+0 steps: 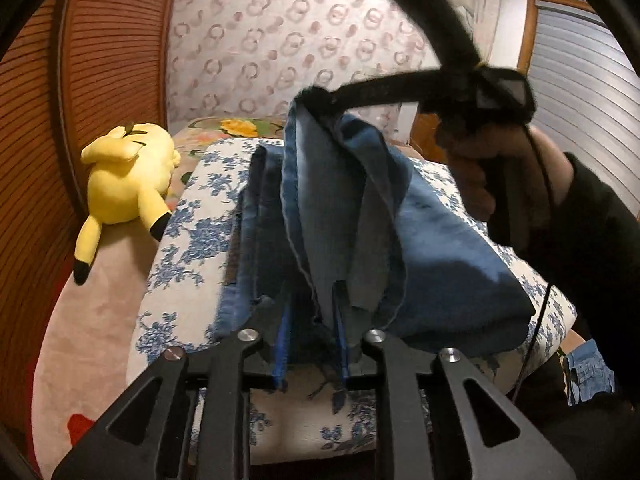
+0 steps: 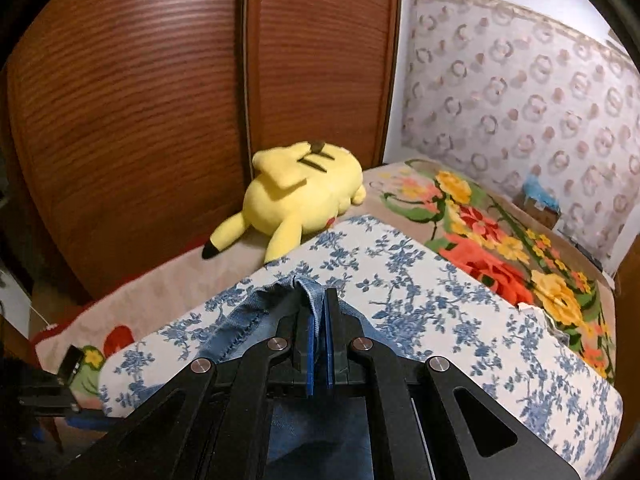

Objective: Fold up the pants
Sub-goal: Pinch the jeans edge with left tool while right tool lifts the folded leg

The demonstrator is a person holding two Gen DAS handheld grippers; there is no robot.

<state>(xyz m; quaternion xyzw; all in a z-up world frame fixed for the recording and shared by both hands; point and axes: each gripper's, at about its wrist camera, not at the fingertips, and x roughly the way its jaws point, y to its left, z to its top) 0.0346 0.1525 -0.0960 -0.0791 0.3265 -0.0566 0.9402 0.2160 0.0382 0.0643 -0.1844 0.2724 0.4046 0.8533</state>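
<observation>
Both grippers pinch the blue denim pants (image 1: 344, 216) and lift one end over the flowery cushion (image 2: 420, 280). The left gripper (image 1: 312, 344) and right gripper (image 2: 319, 320) squeeze cloth. Next, I think, lay that end flat.

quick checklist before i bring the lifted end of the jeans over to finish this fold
1. Right gripper shut on the jeans hem: ok, denim sits pinched between its jaws.
2. Left gripper shut on the jeans: ok, fabric runs between its blue pads.
3. Held end lifted off the blue floral cushion: ok, layers hang from the right gripper in the left wrist view.
4. Layers lined up: not ok, edges hang uneven and splayed.
5. Landing area free: ok, the yellow plush toy lies beside the cushion, not on it.
6. Lower part of the jeans flat: cannot tell, mostly hidden.
</observation>
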